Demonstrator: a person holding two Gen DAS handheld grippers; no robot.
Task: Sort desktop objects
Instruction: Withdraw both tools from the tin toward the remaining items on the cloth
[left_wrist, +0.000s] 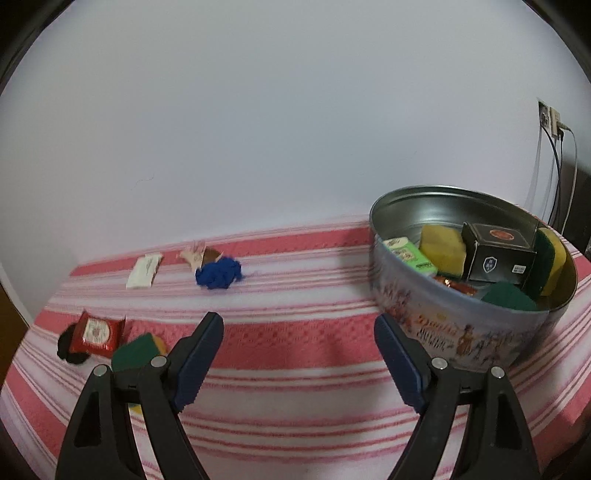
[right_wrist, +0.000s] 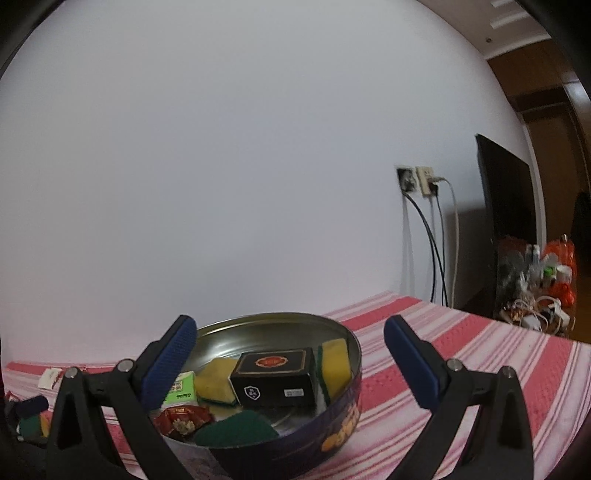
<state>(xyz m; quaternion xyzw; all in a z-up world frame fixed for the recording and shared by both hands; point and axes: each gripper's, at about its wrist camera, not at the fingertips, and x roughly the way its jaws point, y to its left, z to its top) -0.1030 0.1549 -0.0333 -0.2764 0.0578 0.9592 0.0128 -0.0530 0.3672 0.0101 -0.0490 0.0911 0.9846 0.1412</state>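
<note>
On the pink-striped table (left_wrist: 295, 343) the round tin (left_wrist: 476, 332) stands at the right and already holds a black box (left_wrist: 498, 258), yellow sponges and a green packet, while the unsorted things lie well apart from it to the left. The left hand-held gripper (left_wrist: 299, 332) hangs over bare cloth with its jaws standing wide and nothing between them; the right hand-held gripper (right_wrist: 291, 343) is likewise wide open and empty, poised at the near left rim of the tin. The nearest loose pieces are the green-topped sponge (left_wrist: 135, 352), partly hidden by the left finger, and just beyond it the red packet (left_wrist: 96, 334) lying over something black. The sponge looks tilted, its long axis running roughly left to right, though the blur leaves that uncertain; the white packet (left_wrist: 144, 271) farther off lies with its long axis pointing away towards the wall, and the crumpled blue cloth (left_wrist: 218, 274) has no clear axis. The likely trouble: closing on the sponge along its long side could let it twist or squeeze out, and a careless reach could snag the red packet too. Near the tin, the right finger could knock its rim and shift it.
</note>
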